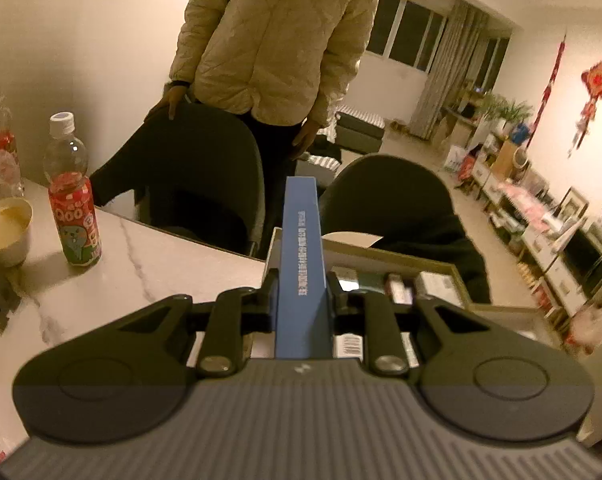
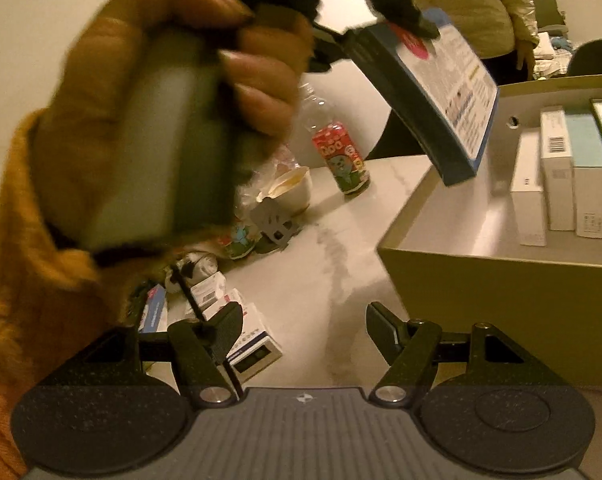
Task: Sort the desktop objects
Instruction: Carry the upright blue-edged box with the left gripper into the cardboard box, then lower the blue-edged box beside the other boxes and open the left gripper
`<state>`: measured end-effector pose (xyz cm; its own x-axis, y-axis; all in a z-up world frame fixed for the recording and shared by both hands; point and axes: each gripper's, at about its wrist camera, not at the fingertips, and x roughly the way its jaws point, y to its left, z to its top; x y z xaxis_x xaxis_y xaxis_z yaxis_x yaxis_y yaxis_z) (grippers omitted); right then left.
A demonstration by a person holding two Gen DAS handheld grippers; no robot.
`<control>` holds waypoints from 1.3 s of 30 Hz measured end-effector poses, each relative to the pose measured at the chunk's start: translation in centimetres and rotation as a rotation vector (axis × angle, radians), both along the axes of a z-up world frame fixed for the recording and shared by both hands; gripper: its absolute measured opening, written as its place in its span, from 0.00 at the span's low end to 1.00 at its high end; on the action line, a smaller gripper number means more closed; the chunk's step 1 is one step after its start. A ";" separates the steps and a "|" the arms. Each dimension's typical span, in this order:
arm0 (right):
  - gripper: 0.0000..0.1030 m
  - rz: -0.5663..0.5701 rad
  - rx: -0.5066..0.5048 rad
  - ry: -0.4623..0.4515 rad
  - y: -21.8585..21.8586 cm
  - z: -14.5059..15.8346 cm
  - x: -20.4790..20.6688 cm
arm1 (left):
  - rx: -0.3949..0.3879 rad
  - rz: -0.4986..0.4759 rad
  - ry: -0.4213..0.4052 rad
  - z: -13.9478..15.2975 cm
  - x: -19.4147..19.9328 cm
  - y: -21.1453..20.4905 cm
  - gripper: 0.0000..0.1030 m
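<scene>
1. My left gripper (image 1: 301, 280): fingers clamped on the blue box (image 1: 300, 248), held edge-up over the cardboard tray (image 2: 441, 276), I judge to file it beside the upright boxes (image 2: 557, 184).
2. My right gripper (image 2: 303, 334): fingers apart, empty, above the desk (image 2: 341, 248), loose boxes (image 2: 245, 344) just left of them.

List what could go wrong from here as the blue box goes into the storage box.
1. The left gripper pinches the blue box only at one narrow end, so the long box may swing or slip out.
2. The blue box hangs tilted over the storage box; lowered like that, it may catch the rim or knock over the upright cartons inside.
3. The right gripper, jaws open and empty, sits close to the storage box wall and may bump it.
</scene>
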<state>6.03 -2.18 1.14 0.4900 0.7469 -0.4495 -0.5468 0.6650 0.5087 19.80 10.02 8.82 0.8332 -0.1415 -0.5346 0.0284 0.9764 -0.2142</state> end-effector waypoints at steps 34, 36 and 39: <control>0.69 -0.118 -0.059 -0.070 -9.6 2.9 -0.2 | 0.129 -0.046 0.131 -4.6 0.2 -1.0 0.20; 0.69 -0.107 -0.081 -0.099 -9.9 3.9 0.3 | 0.120 -0.054 0.134 -4.6 -0.2 -1.1 0.20; 0.69 -0.077 -0.128 -0.149 -10.4 5.9 1.1 | 0.075 -0.064 0.137 -4.2 -0.6 -0.8 0.22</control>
<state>7.08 -12.58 7.01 0.6115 0.6465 -0.4563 -0.5552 0.7614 0.3347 19.18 9.20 4.61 0.7421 -0.1475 -0.6538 0.0663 0.9869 -0.1473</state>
